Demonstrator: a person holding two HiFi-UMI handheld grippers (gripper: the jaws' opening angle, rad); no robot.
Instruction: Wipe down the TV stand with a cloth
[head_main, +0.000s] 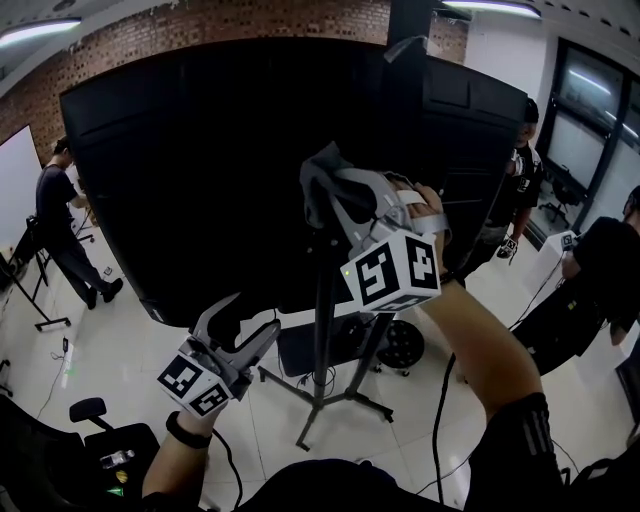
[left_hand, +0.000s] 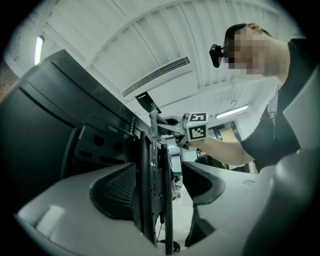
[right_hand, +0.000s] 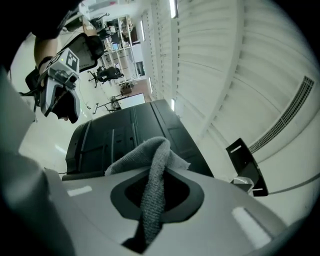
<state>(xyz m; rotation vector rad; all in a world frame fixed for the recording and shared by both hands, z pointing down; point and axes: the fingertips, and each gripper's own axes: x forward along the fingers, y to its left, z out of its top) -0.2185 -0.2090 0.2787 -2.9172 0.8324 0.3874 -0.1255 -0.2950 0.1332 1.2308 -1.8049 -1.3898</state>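
The TV stand is a black pole (head_main: 322, 320) on splayed legs (head_main: 350, 402) that carries a big black TV, seen from the back (head_main: 200, 170). My right gripper (head_main: 345, 200) is raised against the top of the pole, behind the TV, and is shut on a grey cloth (head_main: 325, 180). In the right gripper view the cloth (right_hand: 150, 200) hangs pinched between the jaws, with the TV's back (right_hand: 125, 135) beyond. My left gripper (head_main: 250, 318) is lower and left of the pole, apart from it. Its jaws stand narrowly open and empty (left_hand: 160, 167), with the pole (left_hand: 166, 200) showing through the gap.
People stand at the far left (head_main: 55, 220) and at the right (head_main: 520, 180). A black office chair (head_main: 95, 410) is at the bottom left. A cable (head_main: 440, 400) trails over the white floor beside the stand's legs. A round black object (head_main: 400, 345) sits behind the pole.
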